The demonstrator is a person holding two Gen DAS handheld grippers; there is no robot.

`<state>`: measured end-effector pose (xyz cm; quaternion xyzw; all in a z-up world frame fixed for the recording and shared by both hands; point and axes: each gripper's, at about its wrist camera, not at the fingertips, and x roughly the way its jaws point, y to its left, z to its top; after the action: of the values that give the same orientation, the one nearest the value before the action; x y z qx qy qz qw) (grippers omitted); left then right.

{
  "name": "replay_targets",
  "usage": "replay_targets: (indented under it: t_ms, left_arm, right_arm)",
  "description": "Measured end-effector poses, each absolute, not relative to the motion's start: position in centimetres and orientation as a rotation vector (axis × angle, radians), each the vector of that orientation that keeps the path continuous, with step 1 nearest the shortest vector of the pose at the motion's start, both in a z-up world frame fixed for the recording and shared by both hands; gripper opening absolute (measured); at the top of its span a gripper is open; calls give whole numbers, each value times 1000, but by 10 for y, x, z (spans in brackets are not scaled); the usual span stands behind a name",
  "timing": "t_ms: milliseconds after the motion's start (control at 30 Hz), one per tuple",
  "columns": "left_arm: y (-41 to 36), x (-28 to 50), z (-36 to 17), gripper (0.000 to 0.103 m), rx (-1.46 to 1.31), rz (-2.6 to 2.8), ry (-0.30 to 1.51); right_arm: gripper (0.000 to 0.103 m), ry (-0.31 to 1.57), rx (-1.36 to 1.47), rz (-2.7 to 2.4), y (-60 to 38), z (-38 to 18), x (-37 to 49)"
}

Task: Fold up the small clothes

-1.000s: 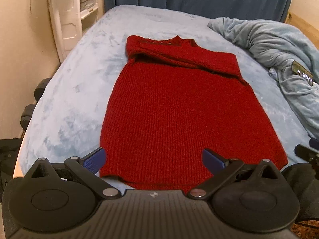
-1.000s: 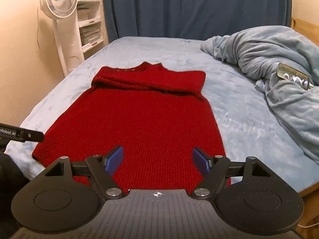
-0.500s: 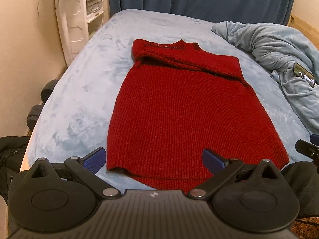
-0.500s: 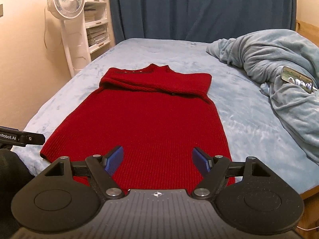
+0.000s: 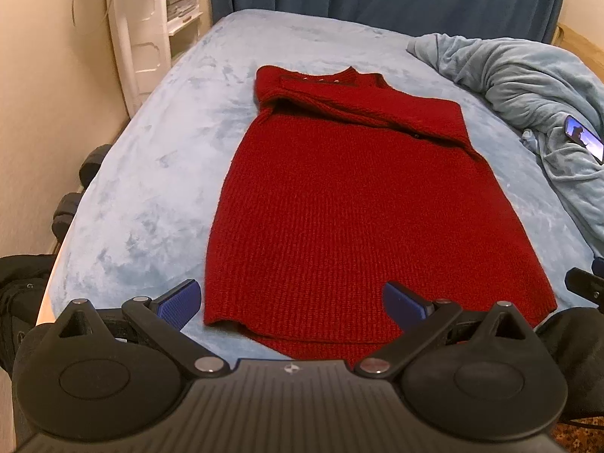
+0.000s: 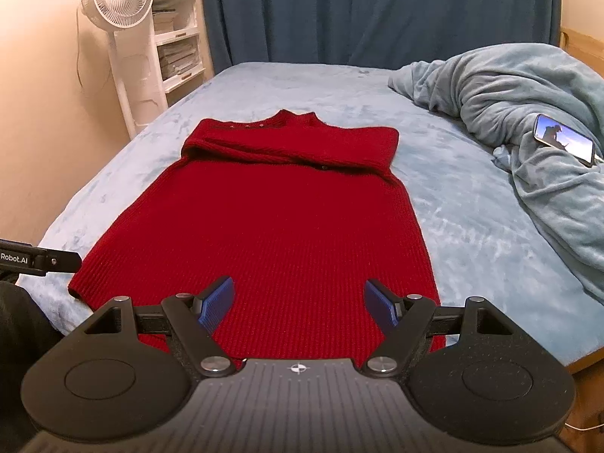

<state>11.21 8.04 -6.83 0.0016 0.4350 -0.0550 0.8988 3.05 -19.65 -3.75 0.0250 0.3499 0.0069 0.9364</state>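
Observation:
A red knit sweater dress (image 5: 351, 204) lies flat on the light blue bed (image 5: 151, 173), hem toward me, with its sleeves folded across the chest near the collar. It also shows in the right wrist view (image 6: 279, 219). My left gripper (image 5: 290, 302) is open and empty, hovering just short of the hem's left part. My right gripper (image 6: 298, 302) is open and empty above the hem's right part. The tip of the left gripper (image 6: 41, 260) shows at the left edge of the right wrist view.
A crumpled blue blanket (image 6: 528, 113) with a phone (image 6: 564, 143) on it lies on the bed's right side. A white standing fan (image 6: 120, 37) and shelves (image 6: 177, 45) stand at the left wall. Dark curtains (image 6: 377, 11) hang behind the bed.
Both grippers have drawn back and risen a little from the dress, so the hem and more of the bed show in front of the fingers. Both stay open.

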Motion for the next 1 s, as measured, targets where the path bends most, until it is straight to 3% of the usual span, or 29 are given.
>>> replay_targets:
  t_ms: [600,1000]
  left_arm:
    - [93,151,-91,103,-4,-45,951]
    - [110,199,-140,103,35,-36,1058]
  right_arm:
    - [77,798,60,-63,-223,-59,63]
    - [83,1024,199,-287,-318,-120,127]
